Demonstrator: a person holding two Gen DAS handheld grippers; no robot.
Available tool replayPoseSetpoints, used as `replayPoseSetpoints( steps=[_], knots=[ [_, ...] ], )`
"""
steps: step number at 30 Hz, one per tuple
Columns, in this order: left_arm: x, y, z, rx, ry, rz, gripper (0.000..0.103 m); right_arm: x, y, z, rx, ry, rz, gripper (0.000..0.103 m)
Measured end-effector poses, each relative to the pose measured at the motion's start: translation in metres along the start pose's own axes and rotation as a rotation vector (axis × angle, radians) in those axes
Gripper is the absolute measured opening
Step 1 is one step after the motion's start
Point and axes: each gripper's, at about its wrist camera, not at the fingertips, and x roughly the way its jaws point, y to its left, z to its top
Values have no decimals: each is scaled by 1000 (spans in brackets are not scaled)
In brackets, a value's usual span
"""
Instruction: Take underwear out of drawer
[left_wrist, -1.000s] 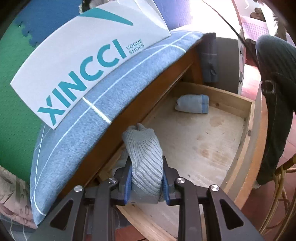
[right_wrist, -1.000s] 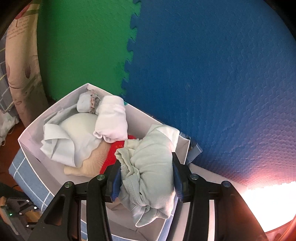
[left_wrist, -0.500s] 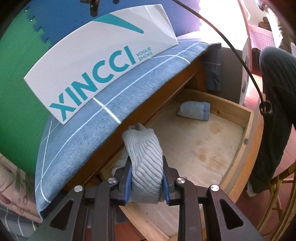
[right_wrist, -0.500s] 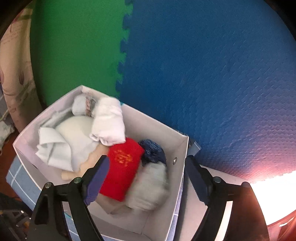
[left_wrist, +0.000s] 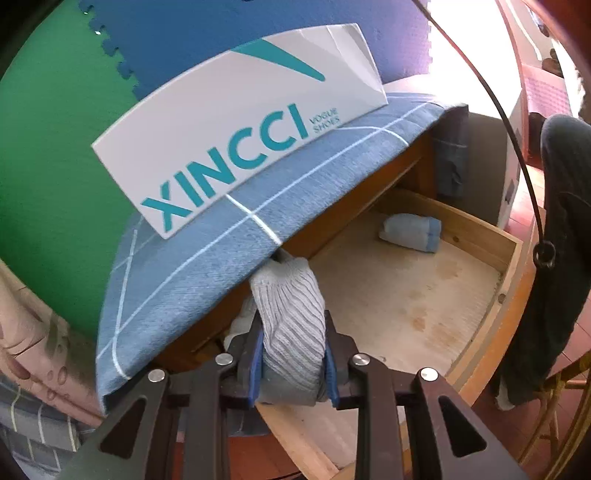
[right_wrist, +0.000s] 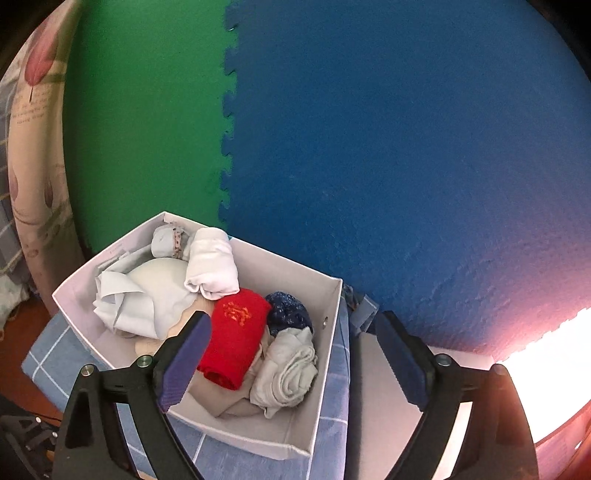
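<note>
Left gripper (left_wrist: 291, 363) jaws clamped on a ribbed grey rolled underwear (left_wrist: 290, 314) above the wooden drawer (left_wrist: 513, 280), right gripper (right_wrist: 291, 363) jaws opening with nothing between them over the white cardboard shoebox (right_wrist: 325, 291), so next I'd guess the roll goes in there.

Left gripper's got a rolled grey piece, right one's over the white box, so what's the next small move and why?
Probably carry the grey roll up to the white box. The left gripper clamps it just above the open drawer, and the right gripper, jaws opening, holds nothing, a pale bundle lying in the box below.

The drawer (left_wrist: 413, 295) floor lay mostly bare. The cloth-covered tabletop (left_wrist: 229, 258) overhung its back. Clothes (right_wrist: 236, 332) crowded the box (right_wrist: 325, 373).
</note>
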Motion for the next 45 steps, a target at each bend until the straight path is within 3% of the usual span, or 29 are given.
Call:
replayPoseSetpoints(
  steps=[14, 16, 24, 27, 28, 29, 31, 34, 36, 38, 39, 41, 43, 45],
  knots=[
    [-89, 36, 56, -185, -175, 96, 23, -28, -44, -39, 189, -60, -5, 92],
    [-102, 40, 70, -181, -204, 116, 8, -30, -49, -43, 203, -65, -6, 92],
    [-136, 43, 104, -153, -275, 114, 8, -33, -64, -58, 272, -62, 27, 92],
    [-117, 45, 97, -166, -180, 29, 10, -39, -67, -72, 286, -64, 39, 94],
    [-107, 41, 89, -156, -142, 10, 21, -40, -67, -77, 288, -58, 49, 94],
    [-97, 36, 82, -132, -114, -20, 50, -41, -66, -84, 283, -54, 60, 94],
    [-60, 13, 59, 2, 7, -106, 83, -44, -61, -97, 258, -52, 65, 94],
    [-13, -12, 28, 188, 99, -176, 83, -46, -54, -113, 236, -42, 113, 94],
    [23, -18, 7, 273, 177, -270, 83, -50, -48, -120, 217, -38, 110, 94],
    [54, -20, -6, 314, 260, -292, 83, -54, -41, -126, 188, -35, 129, 94],
    [69, -19, -11, 315, 291, -304, 83, -57, -38, -128, 174, -34, 127, 94],
    [97, -9, -13, 200, 359, -423, 83, -62, -31, -130, 151, -38, 127, 94],
    [105, -4, -9, 162, 353, -445, 83, -66, -23, -132, 130, -43, 146, 94],
    [108, -6, -11, 184, 360, -443, 81, -68, -14, -134, 102, -43, 152, 94]
  ],
)
